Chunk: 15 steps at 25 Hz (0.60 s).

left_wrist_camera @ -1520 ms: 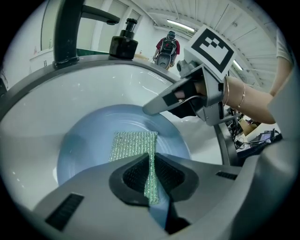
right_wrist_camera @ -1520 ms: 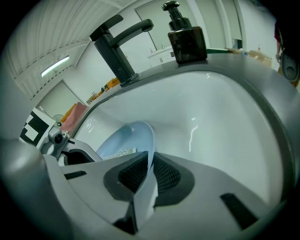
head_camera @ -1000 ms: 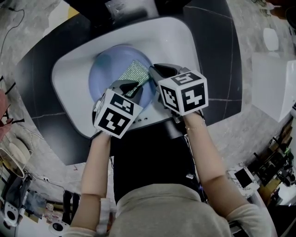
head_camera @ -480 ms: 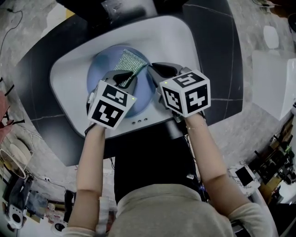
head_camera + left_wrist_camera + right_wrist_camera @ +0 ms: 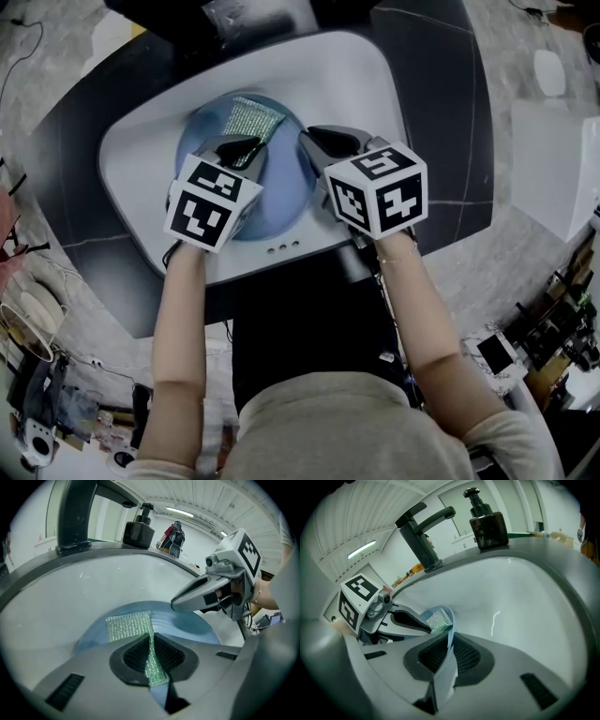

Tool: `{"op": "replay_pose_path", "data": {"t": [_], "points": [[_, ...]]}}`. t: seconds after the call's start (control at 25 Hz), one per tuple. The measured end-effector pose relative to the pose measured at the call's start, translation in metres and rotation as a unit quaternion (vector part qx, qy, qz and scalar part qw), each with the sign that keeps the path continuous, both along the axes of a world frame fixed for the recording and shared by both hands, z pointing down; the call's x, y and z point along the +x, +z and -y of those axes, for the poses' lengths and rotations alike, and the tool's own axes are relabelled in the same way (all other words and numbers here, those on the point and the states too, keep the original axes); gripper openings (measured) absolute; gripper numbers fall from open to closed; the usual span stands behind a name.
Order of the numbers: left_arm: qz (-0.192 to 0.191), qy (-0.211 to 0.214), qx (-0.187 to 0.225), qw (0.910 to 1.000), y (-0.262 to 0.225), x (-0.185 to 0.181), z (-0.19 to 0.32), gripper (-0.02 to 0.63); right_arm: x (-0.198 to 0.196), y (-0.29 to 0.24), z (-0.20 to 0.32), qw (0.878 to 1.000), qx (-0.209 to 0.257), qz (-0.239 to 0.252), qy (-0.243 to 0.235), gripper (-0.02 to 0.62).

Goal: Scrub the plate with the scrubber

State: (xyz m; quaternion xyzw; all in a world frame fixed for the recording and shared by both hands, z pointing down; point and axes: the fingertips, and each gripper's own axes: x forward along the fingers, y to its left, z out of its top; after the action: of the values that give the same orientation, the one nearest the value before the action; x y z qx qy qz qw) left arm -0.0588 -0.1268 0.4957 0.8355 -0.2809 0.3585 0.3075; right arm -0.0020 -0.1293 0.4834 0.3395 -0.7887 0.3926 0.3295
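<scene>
now, left gripper (image 5: pixel 239 150) clamped on the scrubber (image 5: pixel 248 117), whose mesh runs straight out from its jaws, flat on the blue plate (image 5: pixel 286 192) toward the far rim. right gripper (image 5: pixel 317 141) pinches the plate's right edge, bracing it in the sink (image 5: pixel 375 84).

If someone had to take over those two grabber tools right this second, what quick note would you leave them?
Left gripper: shut on the scrubber, whose free end lies flat on the far part of the plate.
Right gripper: shut on the plate's rim, steadying it in the sink.
Done: both things are gripped and the scrubber is on the plate.
Left: scrub across the plate. How much of it is already clean cannot be told.
</scene>
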Motion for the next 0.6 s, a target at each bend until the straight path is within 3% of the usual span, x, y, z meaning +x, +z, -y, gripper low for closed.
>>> {"op": "replay_pose_path", "data": {"t": [0.6], "points": [[0.076, -0.005, -0.008, 0.9971, 0.014, -0.037, -0.005, 0.037, 0.003, 0.000, 0.006, 1.000, 0.003, 0.002, 0.006, 0.044]]}}
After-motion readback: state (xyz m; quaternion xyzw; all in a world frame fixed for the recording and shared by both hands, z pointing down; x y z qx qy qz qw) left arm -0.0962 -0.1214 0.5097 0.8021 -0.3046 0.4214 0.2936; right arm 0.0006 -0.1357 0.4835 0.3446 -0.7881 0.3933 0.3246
